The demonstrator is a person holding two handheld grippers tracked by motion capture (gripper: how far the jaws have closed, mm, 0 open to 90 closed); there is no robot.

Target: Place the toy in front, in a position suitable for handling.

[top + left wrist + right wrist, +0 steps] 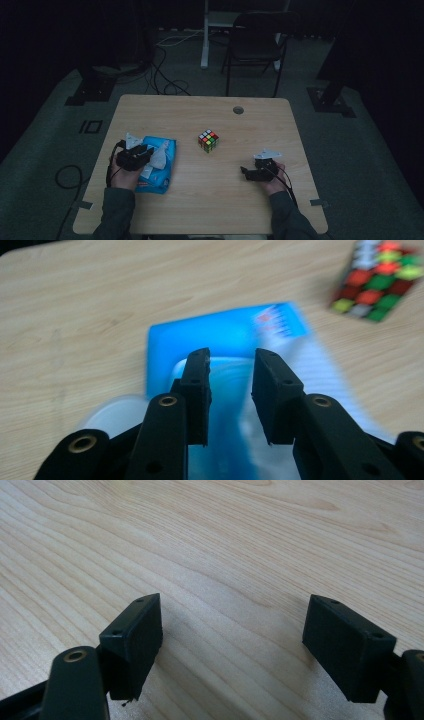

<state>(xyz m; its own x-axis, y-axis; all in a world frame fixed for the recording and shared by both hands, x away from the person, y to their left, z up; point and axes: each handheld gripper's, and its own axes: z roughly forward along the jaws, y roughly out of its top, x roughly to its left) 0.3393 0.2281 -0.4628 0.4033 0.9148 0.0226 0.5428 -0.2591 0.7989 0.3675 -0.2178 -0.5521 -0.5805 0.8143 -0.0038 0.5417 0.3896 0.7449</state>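
We had the left hand-held gripper [145,152] over the blue plastic pack of wet wipes [162,175], which lay flat near the left edge of the light wooden counter [240,200]. In the left gripper view its jaws stood a narrow gap apart above the pack's opening [230,377], with a pale, blurred sheet between them; we couldn't tell whether the pads pinched it. In the high view a white wipe [159,157] stuck up out of the pack just beside that gripper.

The right hand-held gripper [246,172] rested released on the counter at the right, jaws wide, nothing between them, well apart from the pack.

Our take on the step: pulling one wipe free. Best done by clamping low on the sheet, drawing straight up and slowly, and pinning the pack with the right hand-held gripper so it doesn't lift.

Further back, a multicoloured puzzle cube [208,140] sat mid-counter, clear of both.
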